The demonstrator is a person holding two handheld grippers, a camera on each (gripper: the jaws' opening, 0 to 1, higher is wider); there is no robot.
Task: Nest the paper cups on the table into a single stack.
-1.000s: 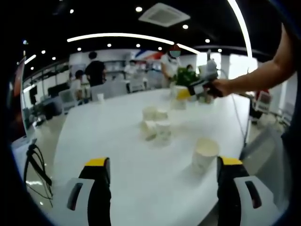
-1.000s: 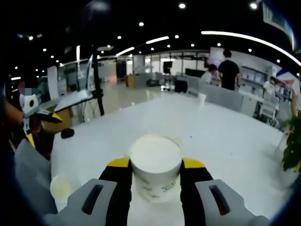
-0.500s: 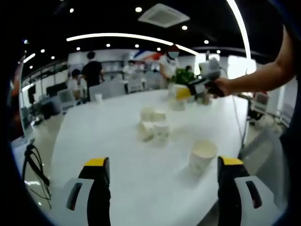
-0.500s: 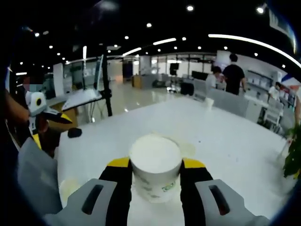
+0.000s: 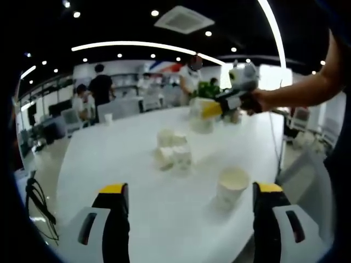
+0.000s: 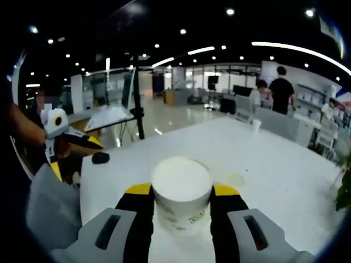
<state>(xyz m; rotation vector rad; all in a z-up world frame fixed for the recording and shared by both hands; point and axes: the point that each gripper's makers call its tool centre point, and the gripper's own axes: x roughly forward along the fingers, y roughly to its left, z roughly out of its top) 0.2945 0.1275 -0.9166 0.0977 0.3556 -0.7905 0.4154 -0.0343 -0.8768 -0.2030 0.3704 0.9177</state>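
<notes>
My left gripper (image 5: 190,189) is open above the white table (image 5: 137,186), with nothing between its jaws. An upright white paper cup (image 5: 231,188) stands just inside its right jaw. Farther off is a cluster of several paper cups (image 5: 173,150), some lying on their sides. Beyond them a hand holds my right gripper (image 5: 214,108) over the table, shut on a white paper cup (image 5: 198,123). In the right gripper view that held cup (image 6: 181,200) sits rim up between the jaws of the right gripper (image 6: 182,190). The left gripper (image 6: 71,150) shows at the left there.
A lone cup (image 6: 253,125) stands near the table's far edge, and a small black object (image 6: 100,158) lies near the left corner. Chairs, desks and several people fill the office behind. A green plant (image 5: 211,87) stands past the table's far side.
Both views have shifted a little with the hands. The right gripper has drifted slightly left over the table, still holding its cup. The cups on the table have not moved.
</notes>
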